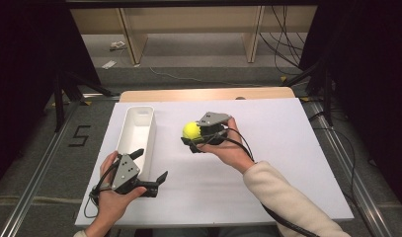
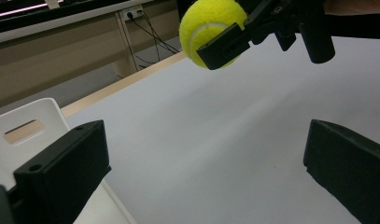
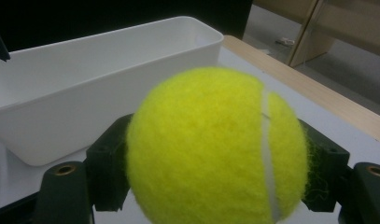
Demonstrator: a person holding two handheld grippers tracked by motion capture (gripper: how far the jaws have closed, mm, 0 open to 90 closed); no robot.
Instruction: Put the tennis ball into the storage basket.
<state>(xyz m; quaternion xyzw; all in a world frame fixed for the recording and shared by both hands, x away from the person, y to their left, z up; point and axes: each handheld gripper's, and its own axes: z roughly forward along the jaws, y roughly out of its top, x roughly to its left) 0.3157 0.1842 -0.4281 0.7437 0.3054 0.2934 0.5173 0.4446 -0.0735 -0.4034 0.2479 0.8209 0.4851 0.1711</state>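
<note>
Yellow tennis ball (image 1: 191, 130) we see clamped in right gripper (image 1: 194, 139) above white table (image 1: 287, 148), left gripper (image 1: 150, 168) spread wide, holding nothing, beside white bin (image 1: 137, 129).

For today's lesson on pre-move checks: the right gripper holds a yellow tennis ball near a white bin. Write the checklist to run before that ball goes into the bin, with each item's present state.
1. Grip: right gripper shut on the fuzzy yellow tennis ball, a jaw on each side: ok.
2. Ball lifted clear of the white table surface: ok.
3. Long white plastic bin upright, mouth open: ok.
4. Bin interior free of contents: ok as far as it shows.
5. Left gripper open, holding nothing: ok.
6. Left gripper clear of the bin: cannot tell; one jaw sits at its near wall.
</note>
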